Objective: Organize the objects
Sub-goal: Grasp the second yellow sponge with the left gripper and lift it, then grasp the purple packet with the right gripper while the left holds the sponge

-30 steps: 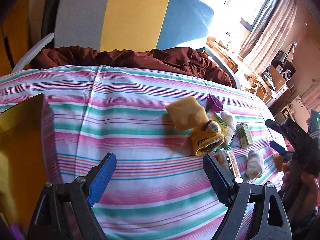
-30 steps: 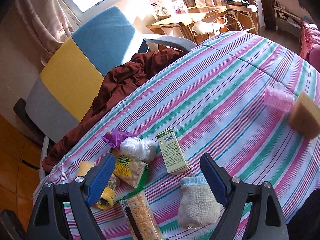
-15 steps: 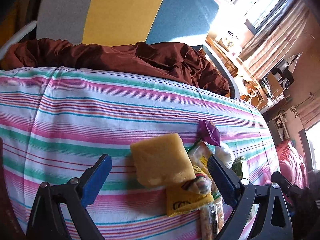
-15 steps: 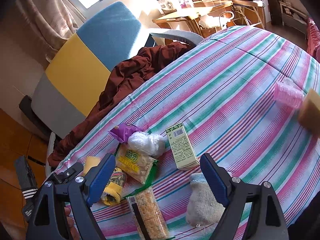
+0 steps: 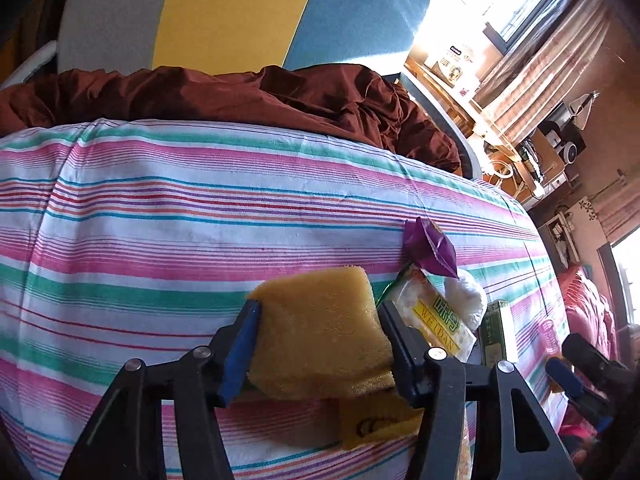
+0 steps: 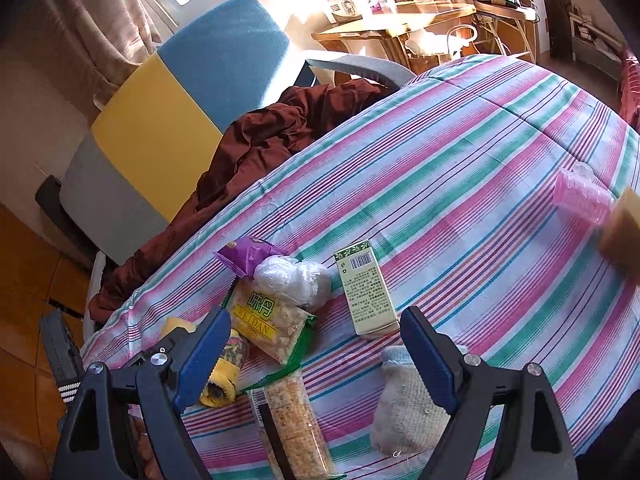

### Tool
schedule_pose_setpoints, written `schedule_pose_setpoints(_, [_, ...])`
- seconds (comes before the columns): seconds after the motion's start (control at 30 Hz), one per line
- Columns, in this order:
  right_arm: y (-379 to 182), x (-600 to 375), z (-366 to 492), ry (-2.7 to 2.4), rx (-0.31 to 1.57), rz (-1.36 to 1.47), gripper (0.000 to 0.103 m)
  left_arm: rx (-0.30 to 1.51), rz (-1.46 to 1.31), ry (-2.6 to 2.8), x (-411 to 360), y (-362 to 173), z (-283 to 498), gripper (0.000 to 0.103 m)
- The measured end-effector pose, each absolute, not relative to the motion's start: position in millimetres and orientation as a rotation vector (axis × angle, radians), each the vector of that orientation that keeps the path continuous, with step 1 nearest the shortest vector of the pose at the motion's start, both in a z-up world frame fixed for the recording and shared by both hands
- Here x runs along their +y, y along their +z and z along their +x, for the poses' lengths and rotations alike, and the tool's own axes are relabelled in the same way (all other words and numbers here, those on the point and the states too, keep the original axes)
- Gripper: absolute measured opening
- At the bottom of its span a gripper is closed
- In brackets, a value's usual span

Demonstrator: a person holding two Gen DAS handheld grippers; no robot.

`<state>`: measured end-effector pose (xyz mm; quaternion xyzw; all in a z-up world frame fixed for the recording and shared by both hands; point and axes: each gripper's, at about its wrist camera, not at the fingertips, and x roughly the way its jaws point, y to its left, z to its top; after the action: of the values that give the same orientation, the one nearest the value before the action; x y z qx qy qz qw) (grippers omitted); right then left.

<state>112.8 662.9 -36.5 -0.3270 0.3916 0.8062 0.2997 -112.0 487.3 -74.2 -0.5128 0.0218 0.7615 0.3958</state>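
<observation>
Two grippers: both in play over one desk covered in a striped cloth (image 6: 460, 152).
Left gripper (image 5: 316, 344): fingers clamped on the yellow sponge (image 5: 320, 328), one blue pad on each side, at about 6 o'clock in the left view; whether the sponge is already clear of the cloth cannot be told.
Sponge look: soft, porous, mustard-yellow block, its lower edge bulging below the pads, so it looks compressible and likely to deform under a firm squeeze.
Pile beside it: a yellow wrapper (image 5: 376, 420) just beneath the sponge, a purple packet (image 5: 432, 248) at 2 o'clock from it, a WEIDAN snack bag (image 5: 434, 320) and a white plastic bundle (image 5: 468, 300) touching one another to its right.
Right gripper (image 6: 316, 356): fingers wide apart, holding nothing, poised above the clutter.
Under the right gripper: cracker sleeve (image 6: 292, 420) at 6 o'clock, knitted sock (image 6: 404, 404) at 5 o'clock, green carton (image 6: 366, 292) near centre.
Far right: a pink ribbed cup (image 6: 580, 196) at 3 o'clock, well apart from the pile.
Progress: early, by my reading; one item is gripped, no sorted group or container shows, and the rest lies loosely heaped.
Left to do: probably carry the sponge to its place, then sort snacks, carton, sock and cup.
</observation>
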Motion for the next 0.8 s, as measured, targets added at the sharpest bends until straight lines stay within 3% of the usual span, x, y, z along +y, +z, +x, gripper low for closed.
schedule_pose_setpoints(0.17, [-36.1, 661.7, 111.1, 2.152, 1.024, -0.879, 0.088, 0.079, -1.206, 2.022, 436.6, -58.6, -88.0, 0.058])
schedule_pose_setpoints(0.37, [-38.0, 655.9, 103.4, 2.176, 0.989, -0.929, 0.088, 0.397, -1.064, 2.127, 405.0, -64.3, -39.0, 0.058])
schedule_pose_setpoints(0.53, [-39.2, 647.0, 94.1, 2.213, 0.933, -0.968, 0.087, 0.502, -0.978, 2.149, 405.5, -90.3, -18.6, 0.058])
schedule_pose_setpoints(0.7, [-38.6, 638.0, 76.2, 2.257, 0.883, -1.042, 0.083, 0.429, -1.014, 2.136, 403.3, -94.4, -26.5, 0.059])
schedule_pose_setpoints(0.8, [-34.0, 635.8, 50.5, 2.294, 0.763, -1.113, 0.083, 0.413, -1.023, 2.129, 403.2, -95.6, -27.2, 0.06])
